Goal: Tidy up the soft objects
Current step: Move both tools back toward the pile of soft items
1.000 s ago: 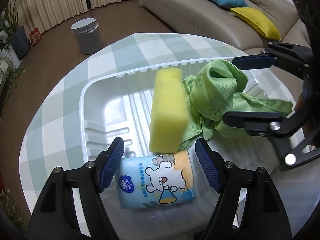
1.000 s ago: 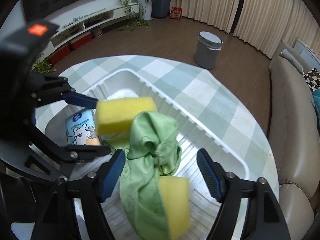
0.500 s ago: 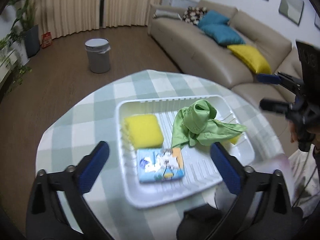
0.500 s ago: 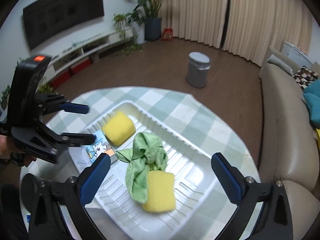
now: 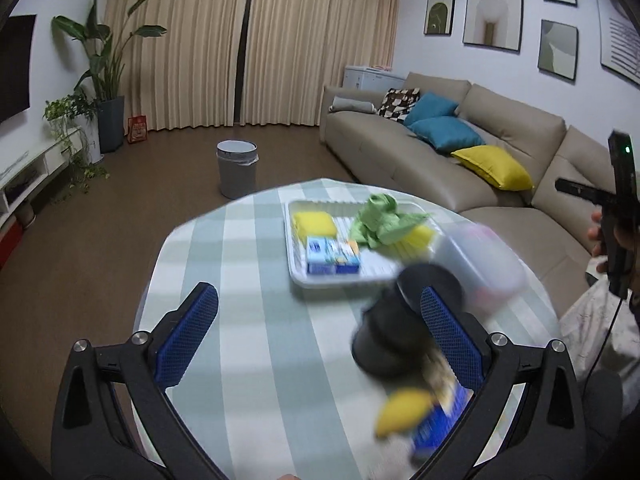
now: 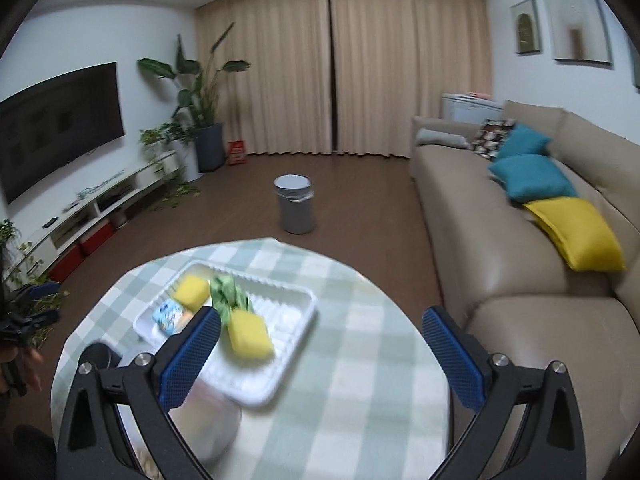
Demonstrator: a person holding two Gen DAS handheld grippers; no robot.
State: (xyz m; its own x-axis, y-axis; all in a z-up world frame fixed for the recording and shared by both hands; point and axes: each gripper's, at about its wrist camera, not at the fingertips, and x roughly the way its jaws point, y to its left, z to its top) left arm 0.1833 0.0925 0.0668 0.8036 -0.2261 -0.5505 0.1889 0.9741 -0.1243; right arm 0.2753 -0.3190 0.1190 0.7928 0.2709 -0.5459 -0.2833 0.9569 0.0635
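A white tray (image 5: 298,272) (image 6: 296,316) on the round checked table holds two yellow sponges (image 5: 314,222) (image 6: 250,334), a crumpled green cloth (image 5: 380,220) (image 6: 228,294) and a blue tissue pack (image 5: 332,258) (image 6: 168,314). My left gripper (image 5: 316,332) is open and empty, well back from the tray above the table. My right gripper (image 6: 320,356) is open and empty, raised above the table's near side. The right gripper also shows at the far right of the left wrist view (image 5: 584,194).
A blurred black cylinder (image 5: 400,320) and a clear lidded container (image 5: 476,256) stand near the tray. A yellow and blue item (image 5: 420,412) lies at the table's near edge. A grey bin (image 6: 294,208) stands on the floor; a beige sofa (image 6: 520,240) is to the right.
Both grippers have pulled up and back from the tray, empty. The sponge that stood on edge a second ago lies flat in the tray.
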